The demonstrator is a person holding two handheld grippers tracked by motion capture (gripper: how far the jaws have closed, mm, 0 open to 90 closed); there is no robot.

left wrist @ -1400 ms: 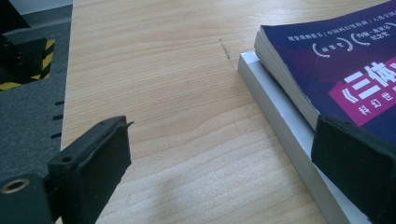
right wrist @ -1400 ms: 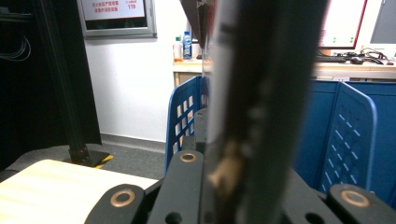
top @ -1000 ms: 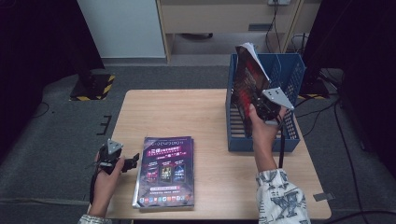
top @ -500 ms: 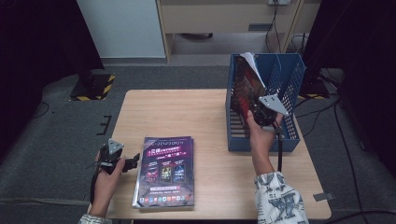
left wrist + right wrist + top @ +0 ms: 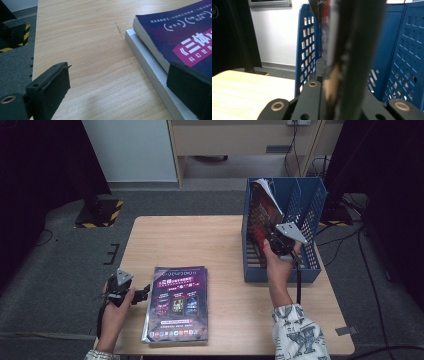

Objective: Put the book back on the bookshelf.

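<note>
The right gripper (image 5: 278,241) is inside the blue file rack (image 5: 310,205), which stands at about 2 o'clock on the wooden table (image 5: 200,240). Its jaws are closed tight on a dark magazine (image 5: 262,215), and this magazine stands almost upright in the left compartment of the rack, leaning a little toward the rack's left wall. In the right gripper view the magazine (image 5: 352,50) rises edge-on just in front of the camera, between the jaws, with the blue grid walls (image 5: 308,45) on both sides.

The left gripper (image 5: 131,295) rests at about 8 o'clock on the table, near the left edge. Its jaws stand wide open and hold nothing. In the left gripper view one jaw is over the bare wood and the other jaw is in front of the corner of a stack of books (image 5: 175,42). The purple book (image 5: 177,302) lies flat on top of this stack, at about 6 o'clock, just beside the left gripper.
</note>
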